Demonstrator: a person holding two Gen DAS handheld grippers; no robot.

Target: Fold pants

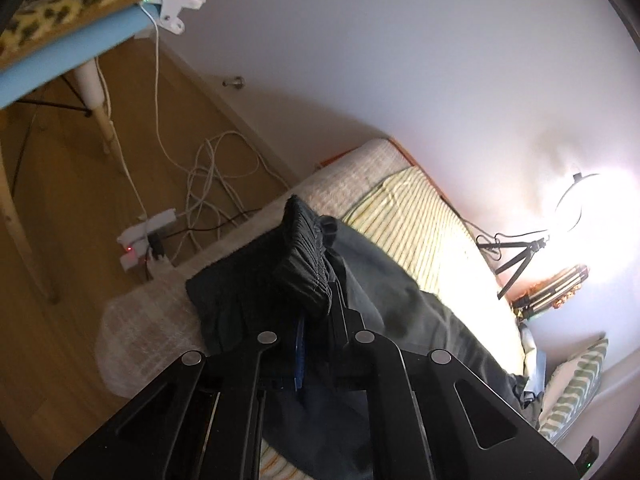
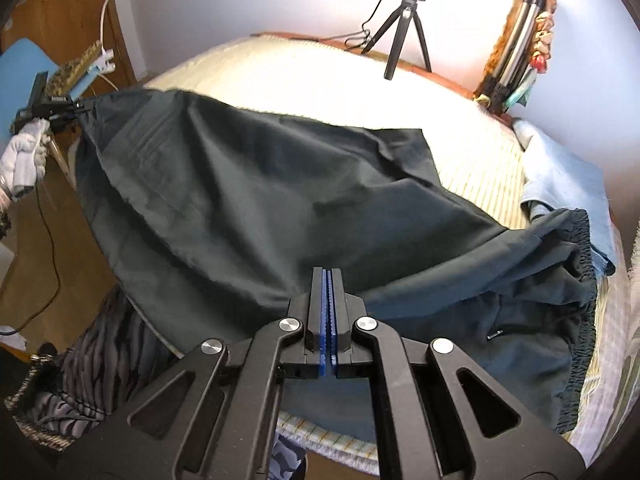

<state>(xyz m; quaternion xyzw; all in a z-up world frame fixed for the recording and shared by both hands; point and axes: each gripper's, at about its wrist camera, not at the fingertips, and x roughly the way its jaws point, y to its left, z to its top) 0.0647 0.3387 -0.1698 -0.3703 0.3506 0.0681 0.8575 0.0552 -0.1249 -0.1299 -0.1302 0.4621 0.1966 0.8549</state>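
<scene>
Clearly the fold is only beginning: the dark pants (image 2: 256, 184) are lying spread over the bed (image 2: 304, 76), the left gripper (image 1: 316, 300) pinching a gathered hem, the right gripper (image 2: 328, 276) pinching the near edge, nothing folded yet

Pants (image 2: 248, 200): dark, matt woven cloth, gathered elastic waistband (image 2: 580, 300). Bed (image 2: 280, 76) cover: ribbed, striped textile. Right gripper (image 2: 328, 280): matt black plastic, ridged blue pads, shiny metal rivets. Floor (image 1: 80, 208): smooth wood.
</scene>
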